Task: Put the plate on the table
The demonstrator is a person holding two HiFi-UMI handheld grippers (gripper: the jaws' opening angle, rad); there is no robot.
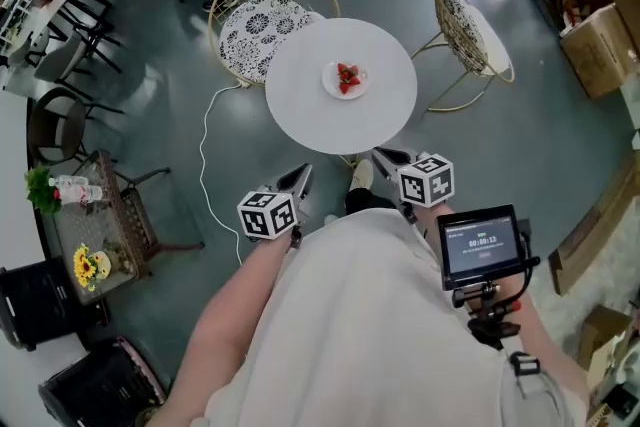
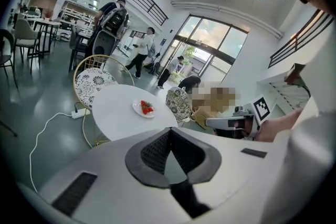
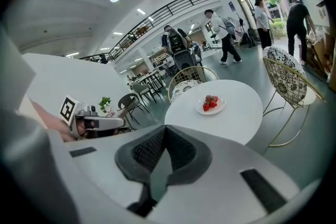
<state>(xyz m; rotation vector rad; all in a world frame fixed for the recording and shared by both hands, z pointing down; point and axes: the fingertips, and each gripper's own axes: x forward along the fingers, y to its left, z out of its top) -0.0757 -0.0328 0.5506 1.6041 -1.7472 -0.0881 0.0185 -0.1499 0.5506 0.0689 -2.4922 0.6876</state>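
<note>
Left gripper: jaws closed tip to tip, nothing between them, held up in front of the person's waist. Right gripper: the same, closed and empty, near the left one and about level with it. Both point toward the round white tabletop just ahead; neither touches it. The plate rests on the tabletop near its centre, with red strawberries on it, well apart from both grippers. A wire chair with a patterned cushion is tucked against the tabletop's far left edge. A second wire chair stands to the right, just clear of the tabletop. A white cable trails over the grey floor on the left. People are walking farther back in the hall.
</note>
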